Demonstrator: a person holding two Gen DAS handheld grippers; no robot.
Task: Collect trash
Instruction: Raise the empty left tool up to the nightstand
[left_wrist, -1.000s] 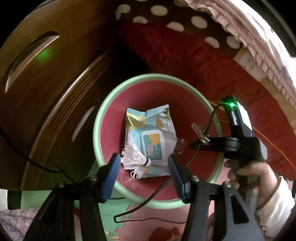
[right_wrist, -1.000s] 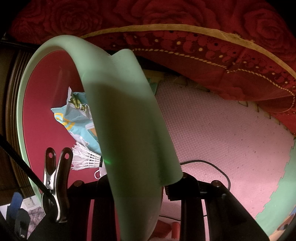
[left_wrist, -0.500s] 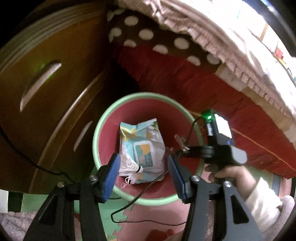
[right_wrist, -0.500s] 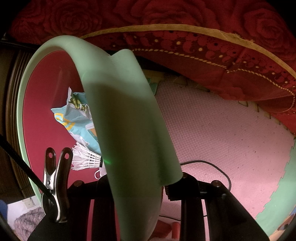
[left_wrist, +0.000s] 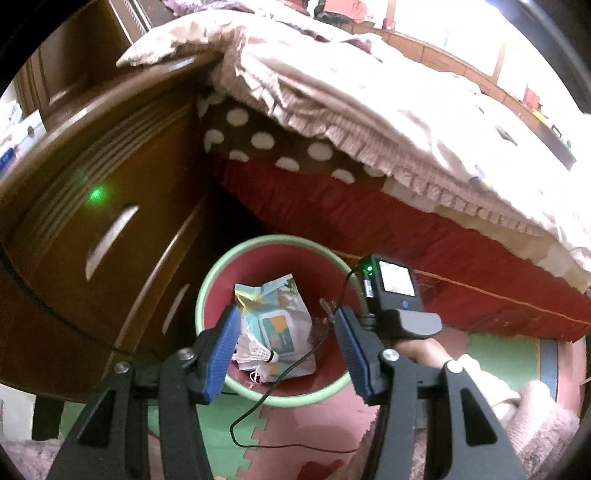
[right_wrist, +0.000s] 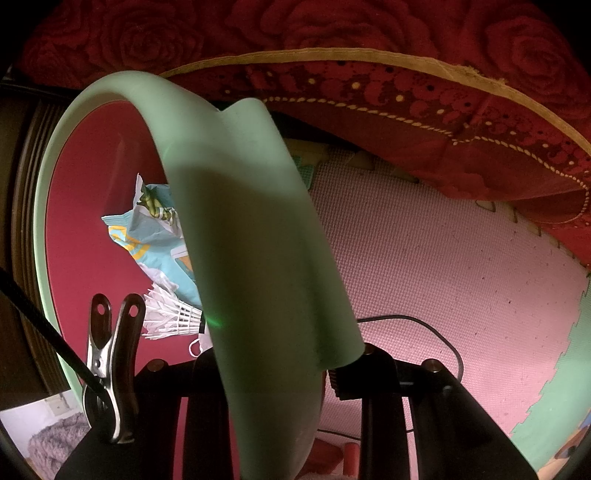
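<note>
Beside the bed (left_wrist: 369, 122), the empty, open left gripper (left_wrist: 284, 343) tilts down over the bin (left_wrist: 221, 266); the right gripper (right_wrist: 273, 369) clamps its rim.

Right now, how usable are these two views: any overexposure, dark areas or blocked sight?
Left wrist view: bedding blown out at upper right, bin interior readable, strong fisheye bending. Right wrist view: dim overall; the bin's green wall fills the centre and hides much of the wipes packet.

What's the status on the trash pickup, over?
Left tool open, empty, above bin. Right tool clamped on bin rim. Wipes pack and shuttlecock inside. Nothing blocking.
</note>
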